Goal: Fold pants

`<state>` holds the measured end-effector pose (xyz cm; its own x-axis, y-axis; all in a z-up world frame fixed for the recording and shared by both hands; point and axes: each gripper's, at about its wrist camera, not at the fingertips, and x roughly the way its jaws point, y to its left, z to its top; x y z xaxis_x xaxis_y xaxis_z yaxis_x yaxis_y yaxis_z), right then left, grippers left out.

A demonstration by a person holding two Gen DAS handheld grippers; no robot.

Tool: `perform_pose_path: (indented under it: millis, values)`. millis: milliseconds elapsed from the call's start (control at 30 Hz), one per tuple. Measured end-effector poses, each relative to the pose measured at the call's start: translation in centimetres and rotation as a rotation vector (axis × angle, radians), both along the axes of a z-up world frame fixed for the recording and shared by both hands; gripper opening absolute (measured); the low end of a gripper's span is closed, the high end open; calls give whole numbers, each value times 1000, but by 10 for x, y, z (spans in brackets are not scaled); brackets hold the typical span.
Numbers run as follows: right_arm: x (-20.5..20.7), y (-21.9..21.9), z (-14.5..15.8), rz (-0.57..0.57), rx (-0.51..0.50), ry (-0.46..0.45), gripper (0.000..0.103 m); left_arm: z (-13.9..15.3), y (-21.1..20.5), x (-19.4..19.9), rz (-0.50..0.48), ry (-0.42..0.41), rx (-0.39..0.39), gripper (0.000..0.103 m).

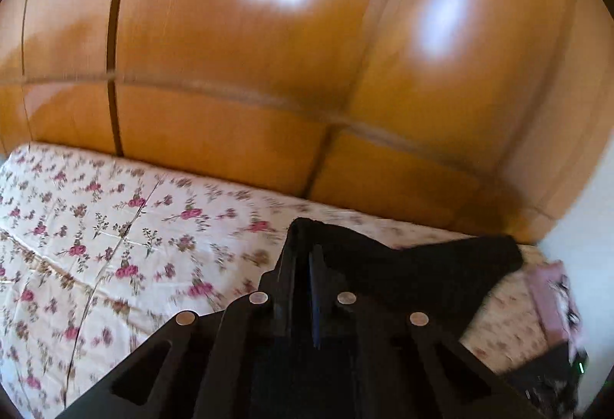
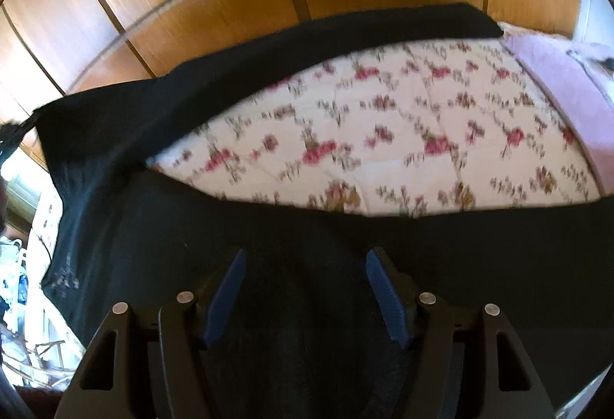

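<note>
We see the left gripper (image 1: 316, 265) tilted downward over the bed, its jaws pressed together on a fold of the black pants (image 1: 441, 273), which rise as a dark peak at the fingertips and trail off to the right across the floral bedspread (image 1: 115, 227). Behind the bed stands a glossy wooden wardrobe (image 1: 249, 73) with two bright patches of light on its doors. The picture is blurred, so we cannot tell how much cloth is caught between the pads. The right gripper (image 2: 305, 265) points more steeply down, its jaws spread wide with the blue pads (image 2: 383, 296) well apart, poised above a broad stretch of the pants (image 2: 307, 227) that fills the lower part of its view. We cannot tell whether the fingertips touch the fabric. From there one leg runs up to the left and then along the far edge of the bedspread (image 2: 383, 134), with a pink cloth (image 2: 556, 85) lying at the right.
</note>
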<state>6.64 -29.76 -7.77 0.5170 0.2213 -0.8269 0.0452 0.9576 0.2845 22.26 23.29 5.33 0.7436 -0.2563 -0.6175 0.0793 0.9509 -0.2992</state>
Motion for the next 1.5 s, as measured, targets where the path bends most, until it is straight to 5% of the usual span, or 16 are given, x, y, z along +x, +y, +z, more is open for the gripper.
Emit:
perform_pose_path:
  millis: [267,533,733,833,867,900,1100,1300,1400,1500]
  values:
    - [64,11,32,50,214,-46,64,13,-24,-115,-103,-103,-35,4]
    - [173,36,29,4,429,5,55,-15,-32,-166,-166,-89,-95,4]
    - [258,47,14,-119,396,32,54,-20,-35,-178,-191,-82,-98,4]
    - [288,54,-3,-127,320,86,30,-18,-33,-178,-201,-85,-94,4]
    - [293,56,-4,-126,278,92,14,-18,-31,-175,-196,-85,-89,4]
    - [294,57,-3,-121,268,87,12,-18,-29,-170,-188,-82,-90,4]
    - [247,42,53,-46,324,-87,9,3,8,-130,-24,-124,-59,4]
    - [122,31,116,86,351,-281,9,26,38,-119,125,-206,-24,4]
    - [59,32,113,143,357,-286,9,17,43,-139,150,-193,-44,4]
    - [1,41,83,192,367,-198,8,-7,53,-166,180,-132,-86,4]
